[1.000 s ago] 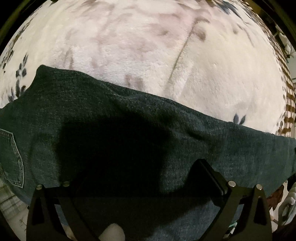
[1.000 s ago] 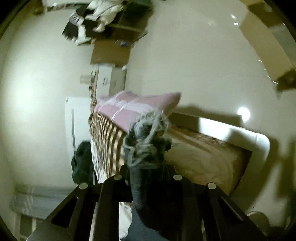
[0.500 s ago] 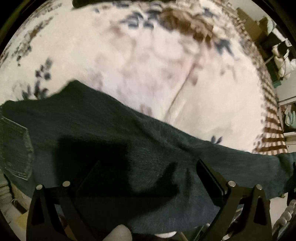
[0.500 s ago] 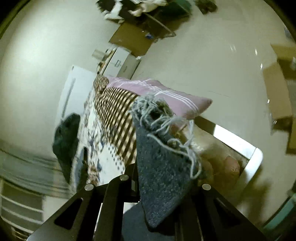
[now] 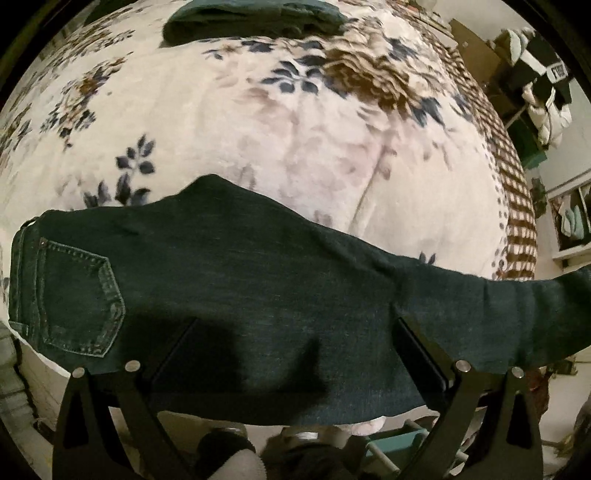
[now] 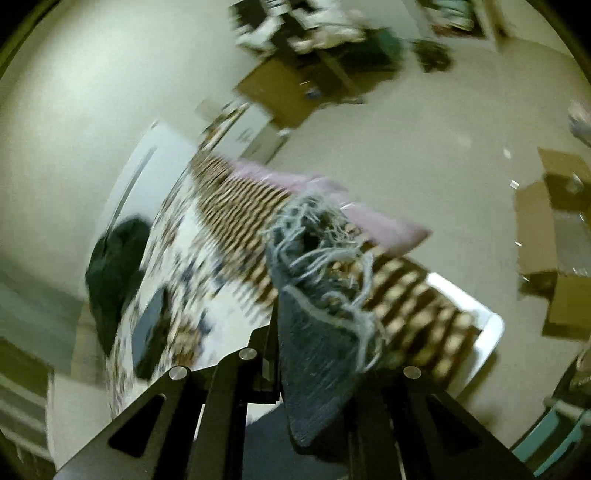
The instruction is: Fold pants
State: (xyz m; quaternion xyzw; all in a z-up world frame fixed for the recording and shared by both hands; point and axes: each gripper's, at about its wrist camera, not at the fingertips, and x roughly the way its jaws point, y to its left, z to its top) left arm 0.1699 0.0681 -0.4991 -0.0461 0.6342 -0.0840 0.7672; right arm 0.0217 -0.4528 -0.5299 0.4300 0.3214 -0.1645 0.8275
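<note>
Dark denim pants (image 5: 229, 280) lie across the near edge of a floral bedspread (image 5: 280, 122), back pocket (image 5: 79, 299) at the left, the leg stretching off to the right. My left gripper (image 5: 295, 332) is open, its jaws wide apart, with the pants draped over the fingers (image 5: 421, 350). My right gripper (image 6: 314, 343) is shut on the frayed leg hem (image 6: 321, 295) and holds it up in the air above the bed.
A folded dark garment (image 5: 255, 18) lies at the far side of the bed. A pink pillow (image 6: 332, 206) and a checked blanket (image 6: 236, 206) are at the bed's head. Cardboard boxes (image 6: 554, 236) and clothes clutter (image 6: 325, 33) stand on the floor.
The left gripper has pulled back and tilted up, showing more of the bed and the back pocket. The right gripper has swung with the hem, turning towards the bed.
</note>
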